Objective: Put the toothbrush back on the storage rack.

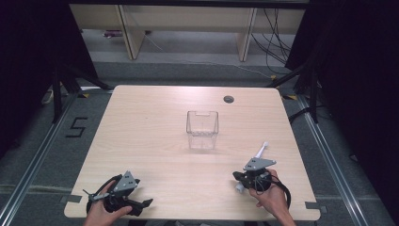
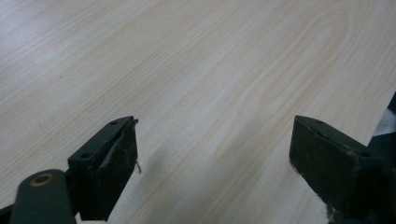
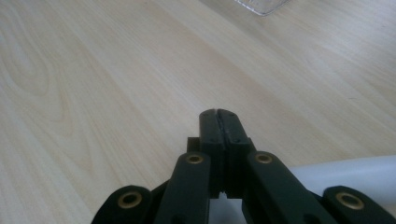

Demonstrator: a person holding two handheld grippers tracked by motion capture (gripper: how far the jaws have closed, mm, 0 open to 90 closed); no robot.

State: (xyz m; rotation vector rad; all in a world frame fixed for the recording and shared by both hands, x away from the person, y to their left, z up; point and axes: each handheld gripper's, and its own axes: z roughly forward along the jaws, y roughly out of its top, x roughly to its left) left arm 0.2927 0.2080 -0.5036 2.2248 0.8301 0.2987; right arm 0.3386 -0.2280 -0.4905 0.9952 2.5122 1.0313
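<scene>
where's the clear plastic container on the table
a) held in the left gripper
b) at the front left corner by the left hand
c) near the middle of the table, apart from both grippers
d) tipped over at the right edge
c: in the high view the clear plastic container stands upright near the middle of the table, well away from the left gripper and the right gripper at the near edge.

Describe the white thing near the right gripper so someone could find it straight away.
On the pale wooden table, go to the near right corner, where the right gripper sits shut. A slim white stick-like object pokes out beyond it towards the far edge. Unlike the clear plastic container at mid-table, it is opaque and thin.
</scene>
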